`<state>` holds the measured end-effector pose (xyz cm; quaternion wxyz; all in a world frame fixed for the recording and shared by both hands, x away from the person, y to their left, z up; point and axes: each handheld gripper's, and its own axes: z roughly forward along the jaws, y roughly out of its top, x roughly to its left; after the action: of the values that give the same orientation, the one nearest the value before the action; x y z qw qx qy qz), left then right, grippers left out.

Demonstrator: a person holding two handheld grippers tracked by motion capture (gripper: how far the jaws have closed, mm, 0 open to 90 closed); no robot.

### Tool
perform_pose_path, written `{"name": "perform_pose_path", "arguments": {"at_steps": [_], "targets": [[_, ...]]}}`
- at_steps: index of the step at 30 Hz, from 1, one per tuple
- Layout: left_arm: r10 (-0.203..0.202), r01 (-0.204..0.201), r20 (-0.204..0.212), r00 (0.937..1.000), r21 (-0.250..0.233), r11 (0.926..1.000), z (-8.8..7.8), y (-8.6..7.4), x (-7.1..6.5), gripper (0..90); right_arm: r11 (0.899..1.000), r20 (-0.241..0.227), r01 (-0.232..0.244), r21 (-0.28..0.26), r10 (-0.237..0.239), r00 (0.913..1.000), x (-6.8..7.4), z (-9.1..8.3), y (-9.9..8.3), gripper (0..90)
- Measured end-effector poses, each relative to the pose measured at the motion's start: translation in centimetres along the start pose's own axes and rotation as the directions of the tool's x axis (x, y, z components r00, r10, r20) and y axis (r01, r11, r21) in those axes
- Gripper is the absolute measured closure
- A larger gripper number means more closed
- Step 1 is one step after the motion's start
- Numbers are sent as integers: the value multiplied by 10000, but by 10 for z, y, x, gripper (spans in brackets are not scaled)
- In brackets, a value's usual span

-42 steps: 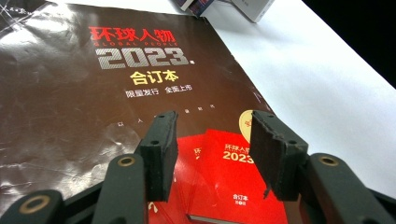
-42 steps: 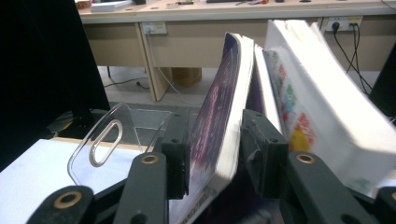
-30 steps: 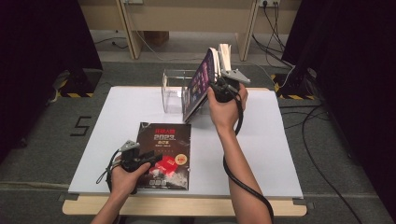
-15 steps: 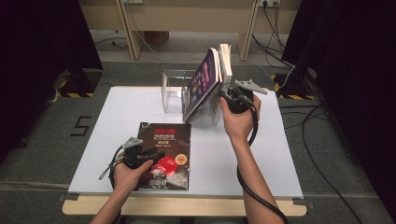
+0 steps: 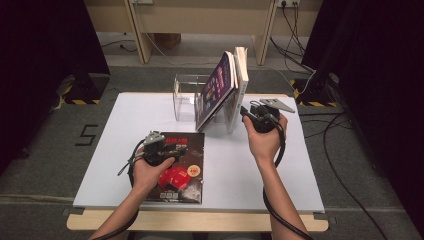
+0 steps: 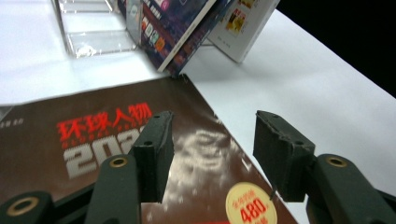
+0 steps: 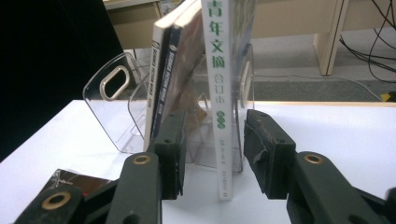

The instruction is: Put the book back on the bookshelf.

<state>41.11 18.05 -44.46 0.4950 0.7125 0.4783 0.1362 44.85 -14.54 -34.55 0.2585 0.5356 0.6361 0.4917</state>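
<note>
Right gripper (image 5: 246, 114) backed off the upright white book (image 5: 241, 75) in the clear rack (image 5: 184, 97) near the worktop's far edge, jaws just widened, empty; book placed. Left gripper (image 5: 176, 149) wide above the near-edge magazine (image 5: 182, 172), next

- The white table (image 5: 300, 165) stands on a grey carpet floor (image 5: 45, 150).
- Behind it there is a light wooden furniture (image 5: 200, 15) with legs.
- Black curtains (image 5: 380, 60) hang on both sides.
- Black cables (image 5: 350, 145) lie on the floor at the right.
</note>
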Motion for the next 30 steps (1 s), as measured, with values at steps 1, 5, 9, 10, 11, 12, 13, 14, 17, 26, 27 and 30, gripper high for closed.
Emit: {"name": "perform_pose_path", "arguments": {"at_steps": [1, 5, 9, 10, 11, 12, 13, 14, 17, 26, 27, 30], "targets": [[47, -47, -32, 10000, 5, 10000, 2, 2, -1, 458, 10000, -33, -21, -28, 21, 10000, -1, -1, -1, 594], [169, -169, -59, 9998, -98, 9998, 9, 12, -4, 450, 10000, -32, 43, -4, -43, 10000, -2, -5, -7, 594], [263, -265, -78, 9996, -266, 9993, 15, 24, -9, 445, 10000, -1, 54, 1, -54, 10000, -6, -9, -15, 595], [285, -287, -63, 9996, -291, 9992, 17, 27, -10, 444, 10000, 26, 77, 27, -77, 10000, -8, -10, -17, 595], [324, -326, -71, 9995, -313, 9990, 19, 30, -12, 443, 10000, 58, 68, 28, -68, 10000, -9, -10, -19, 595], [412, -414, -69, 9991, -341, 9986, 22, 33, -14, 443, 10000, 76, 81, 13, -81, 9999, -10, -11, -21, 595], [469, -471, -74, 9989, -361, 9982, 24, 36, -16, 443, 10000, 106, 4, 54, -4, 9999, -11, -12, -23, 595], [546, -549, -81, 9985, -364, 9978, 26, 39, -17, 443, 10000, 102, 10, 69, -11, 9999, -12, -12, -25, 595], [687, -688, -48, 9976, -384, 9969, 34, 47, -23, 443, 9999, 162, -5, 173, 3, 9999, -17, -14, -31, 596], [1465, -1475, -206, 9890, -589, 9873, 62, 75, -45, 446, 9997, 329, -5, 259, -3, 9995, -28, -20, -47, 596], [1520, -1532, -224, 9881, -650, 9861, 65, 79, -48, 446, 9994, 351, -78, 339, 67, 9994, -29, -20, -49, 596], [1735, -1753, -290, 9844, -785, 9814, 74, 89, -55, 446, 9991, 446, -92, 416, 74, 9990, -33, -23, -52, 596]]}}
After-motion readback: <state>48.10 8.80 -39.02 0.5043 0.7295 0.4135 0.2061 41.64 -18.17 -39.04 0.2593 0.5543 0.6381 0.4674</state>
